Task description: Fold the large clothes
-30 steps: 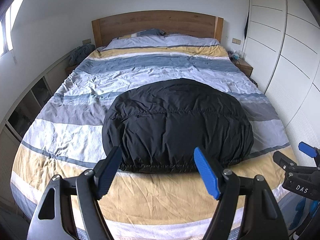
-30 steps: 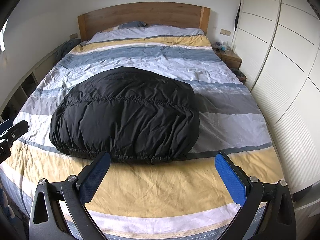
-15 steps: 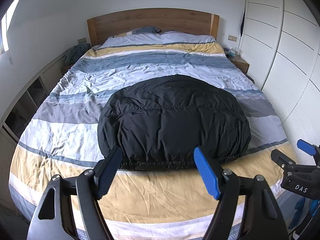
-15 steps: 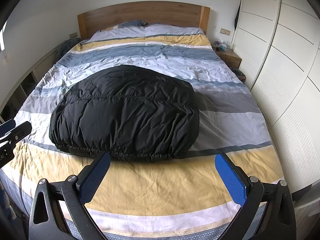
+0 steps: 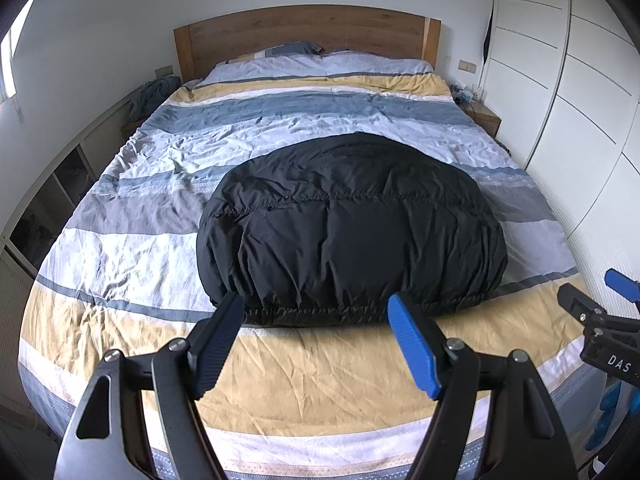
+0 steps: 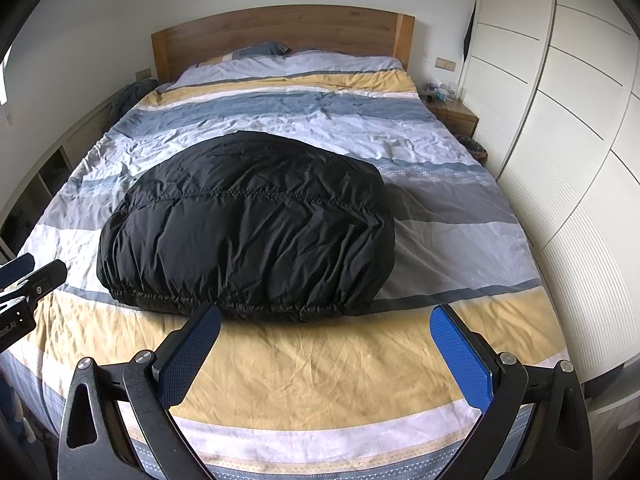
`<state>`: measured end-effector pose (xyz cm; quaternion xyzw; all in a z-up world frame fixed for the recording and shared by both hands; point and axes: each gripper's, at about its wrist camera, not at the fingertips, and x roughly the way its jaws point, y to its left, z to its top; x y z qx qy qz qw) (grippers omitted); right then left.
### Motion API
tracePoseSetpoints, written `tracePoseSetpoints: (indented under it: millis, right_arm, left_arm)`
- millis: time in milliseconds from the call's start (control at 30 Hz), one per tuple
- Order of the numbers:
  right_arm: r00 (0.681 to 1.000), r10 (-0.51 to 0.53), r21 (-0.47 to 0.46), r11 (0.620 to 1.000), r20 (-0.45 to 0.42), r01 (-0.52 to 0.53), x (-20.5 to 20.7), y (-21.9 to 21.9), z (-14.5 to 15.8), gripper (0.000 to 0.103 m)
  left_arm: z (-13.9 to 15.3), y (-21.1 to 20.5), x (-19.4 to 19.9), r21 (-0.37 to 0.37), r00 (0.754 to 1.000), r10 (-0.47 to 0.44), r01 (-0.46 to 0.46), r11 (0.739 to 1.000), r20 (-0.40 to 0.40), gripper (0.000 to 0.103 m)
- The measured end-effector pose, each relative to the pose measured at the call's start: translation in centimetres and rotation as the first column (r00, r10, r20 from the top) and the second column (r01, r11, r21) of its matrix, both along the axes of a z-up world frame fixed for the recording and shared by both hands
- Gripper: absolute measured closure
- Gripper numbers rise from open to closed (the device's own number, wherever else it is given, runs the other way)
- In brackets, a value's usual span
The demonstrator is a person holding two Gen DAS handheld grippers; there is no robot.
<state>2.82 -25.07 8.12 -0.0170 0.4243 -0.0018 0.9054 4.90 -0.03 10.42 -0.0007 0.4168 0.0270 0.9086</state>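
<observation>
A bedroom holds a wide bed (image 5: 100,248) under a striped cover of yellow, grey, blue and white, its wooden headboard (image 5: 304,32) at twelve o'clock and white wardrobe doors (image 5: 592,92) running down the three o'clock side. In the middle of the cover lies a black padded jacket (image 5: 352,236), already gathered into a rounded, puffy bundle with its elastic hem facing six o'clock, towards the person. It sits on the open flat part of the bed, probably so that both tools can reach its edges.

The left gripper (image 5: 316,322) hovers over the yellow stripe at six o'clock of the bundle, jaws spread wide with nothing between them, lined up with the hem. The right gripper (image 6: 324,334) hangs just beside it, towards four o'clock of the jacket in its own view, its jaws set even wider and likewise empty. Neither touches the fabric.

Judging by this stance, the fold looks largely made, and the tools seem parked in front of it either for a final tuck of the hem or to leave it.
</observation>
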Motion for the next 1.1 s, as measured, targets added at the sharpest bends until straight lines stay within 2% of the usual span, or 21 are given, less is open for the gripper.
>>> tracePoseSetpoints:
  millis: [333,600,1100]
  right_arm:
    - [1.000,-0.011,0.013,1.000,-0.012,0.011,-0.1,-0.2,-0.5,0.000]
    - [1.000,0.006,0.002,1.000,-0.017,-0.006,0.3,0.3,-0.8,0.000]
    - [1.000,0.003,-0.002,1.000,0.002,-0.003,0.5,0.3,-0.4,0.000]
  left_arm:
    - [-0.6,-0.7,0.1,0.011,1.000,-0.023,0.023,1.000,-0.013,0.029]
    - [-0.8,-0.3,0.5,0.003,1.000,0.002,-0.002,1.000,-0.023,0.029]
    - [-0.4,-1.1,0.7,0.024,1.000,-0.019,0.019,1.000,-0.010,0.029]
